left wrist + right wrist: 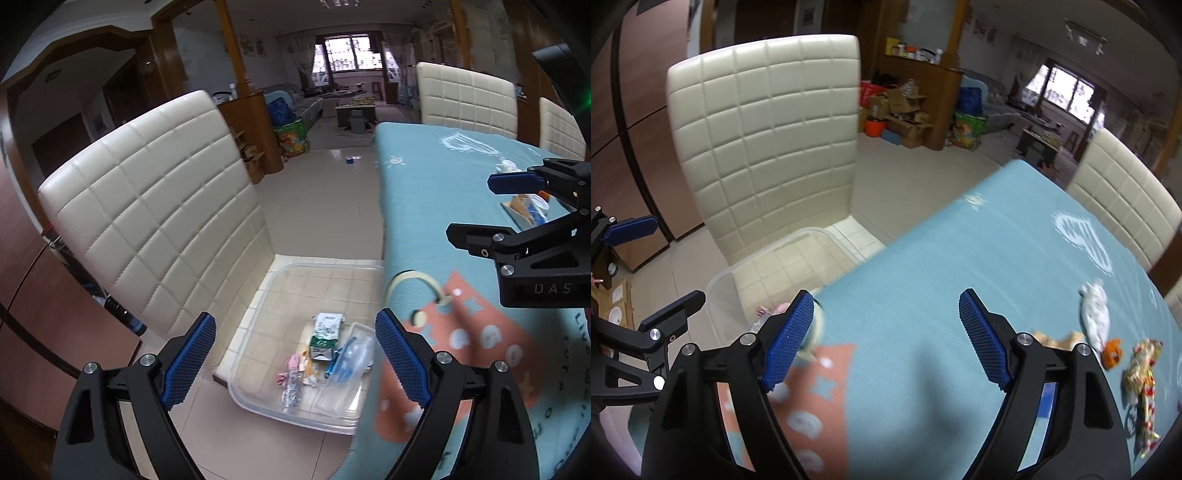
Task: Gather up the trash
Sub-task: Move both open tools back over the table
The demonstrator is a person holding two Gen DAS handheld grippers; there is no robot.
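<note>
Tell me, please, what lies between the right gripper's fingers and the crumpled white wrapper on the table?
Only bare blue tablecloth, seen in the right wrist view, separates the open right gripper from the white wrapper.

Tablecloth's [443, 229] near edge motion-blurred

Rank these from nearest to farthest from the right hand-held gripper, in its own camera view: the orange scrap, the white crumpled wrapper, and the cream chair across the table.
From the right hand-held gripper:
1. Orange scrap, on the tablecloth just right of the right finger.
2. White crumpled wrapper, right, slightly farther up the table.
3. Cream chair, beyond the table's far right edge.
</note>
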